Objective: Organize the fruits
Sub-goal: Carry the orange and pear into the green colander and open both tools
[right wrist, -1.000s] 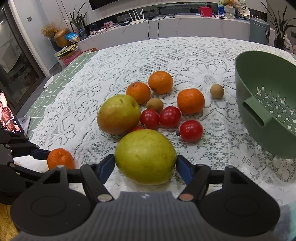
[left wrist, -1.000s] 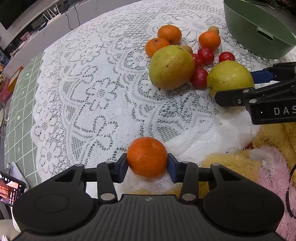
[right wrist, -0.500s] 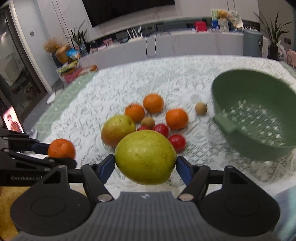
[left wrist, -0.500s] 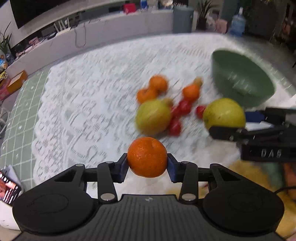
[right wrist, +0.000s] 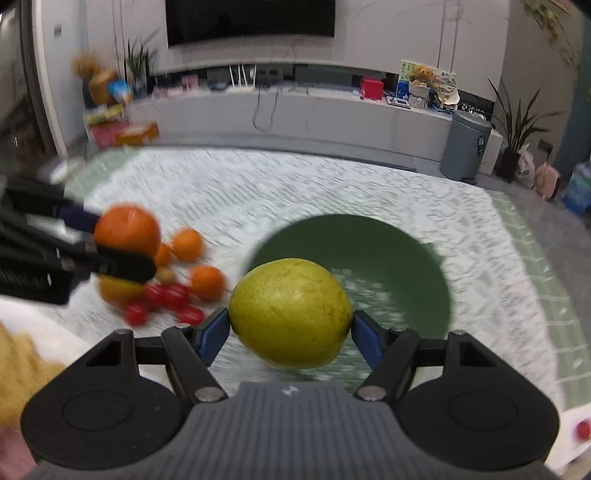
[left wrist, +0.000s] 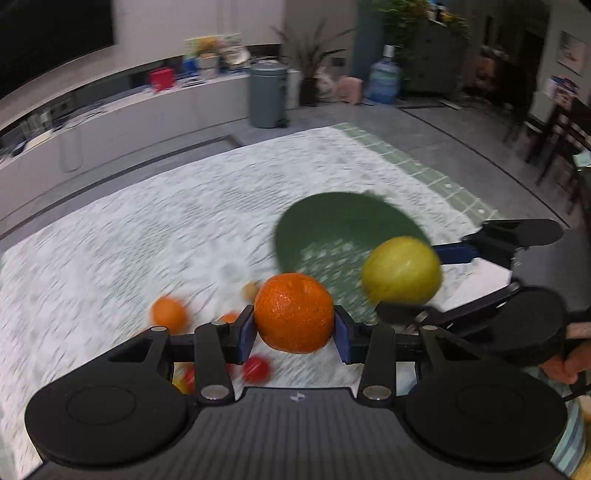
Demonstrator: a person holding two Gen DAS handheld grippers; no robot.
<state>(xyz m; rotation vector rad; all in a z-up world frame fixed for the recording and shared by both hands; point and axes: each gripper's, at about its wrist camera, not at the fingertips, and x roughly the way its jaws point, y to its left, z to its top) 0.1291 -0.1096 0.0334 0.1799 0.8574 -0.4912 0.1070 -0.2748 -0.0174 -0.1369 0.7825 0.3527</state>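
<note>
Two grippers are each clamped on one fruit: the left gripper pinches an orange between its blue pads, held in the air in front of the green colander, and the right gripper squeezes a large yellow-green pear just in front of the same colander, whose holed floor shows behind the fruit. On the cloth to the left of the colander lies a blurred cluster: three oranges, roughly four small red tomatoes, one small brown fruit and a second pear partly hidden by the left gripper's finger; motion blur makes the count uncertain. One more red tomato sits alone at the lower right edge. All rest on a white lace tablecloth over a green checked cover. Behind stand a long low cabinet, a dark wall screen, a grey bin, potted plants and a water jug.
</note>
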